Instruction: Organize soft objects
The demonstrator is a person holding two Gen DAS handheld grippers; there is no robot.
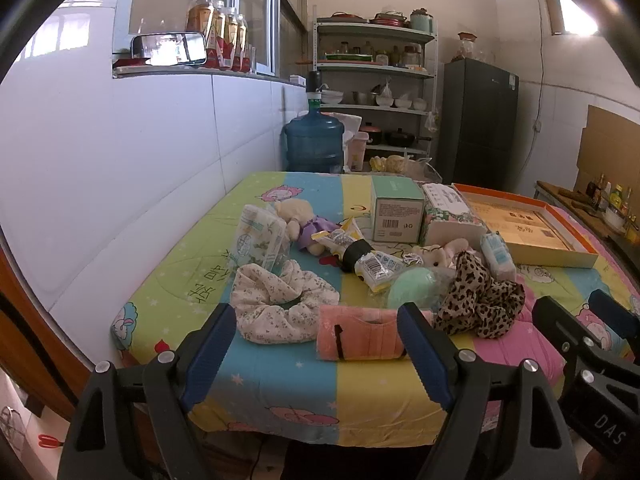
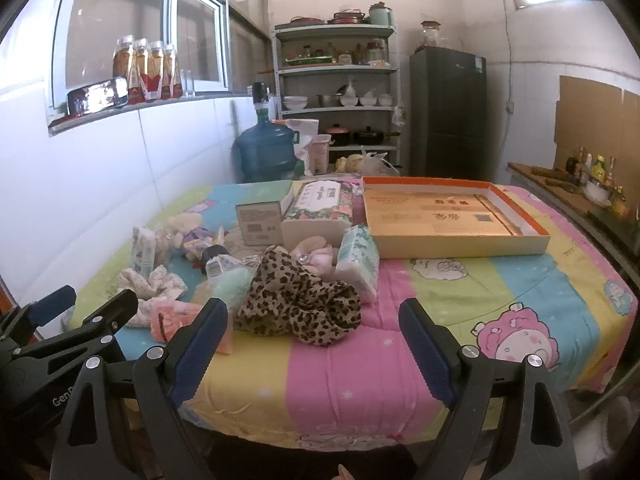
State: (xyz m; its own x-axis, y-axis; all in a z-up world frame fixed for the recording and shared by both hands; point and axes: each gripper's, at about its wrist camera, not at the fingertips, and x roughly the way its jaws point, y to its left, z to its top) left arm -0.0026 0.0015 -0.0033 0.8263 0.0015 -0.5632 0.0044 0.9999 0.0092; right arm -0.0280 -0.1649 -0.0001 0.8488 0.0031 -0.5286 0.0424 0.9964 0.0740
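Soft things lie in a heap on the colourful tablecloth [image 1: 280,368]: a folded pink towel [image 1: 360,338], a white floral scrunchie [image 1: 276,300], a leopard-print cloth [image 1: 480,300] [image 2: 296,304], a mint green sponge [image 1: 416,286], a cream teddy bear [image 1: 300,220], tissue packs [image 1: 260,240] [image 2: 358,258]. My left gripper [image 1: 316,348] is open and empty, just short of the pink towel. My right gripper [image 2: 314,346] is open and empty, near the front of the leopard cloth. An orange-rimmed open box [image 2: 452,216] lies at the back right.
A green carton [image 1: 396,208] and a floral tissue box [image 1: 448,216] stand behind the heap. A white wall runs along the left. A blue water jug [image 1: 314,142], shelves [image 1: 372,88] and a dark fridge [image 1: 476,120] stand beyond the table.
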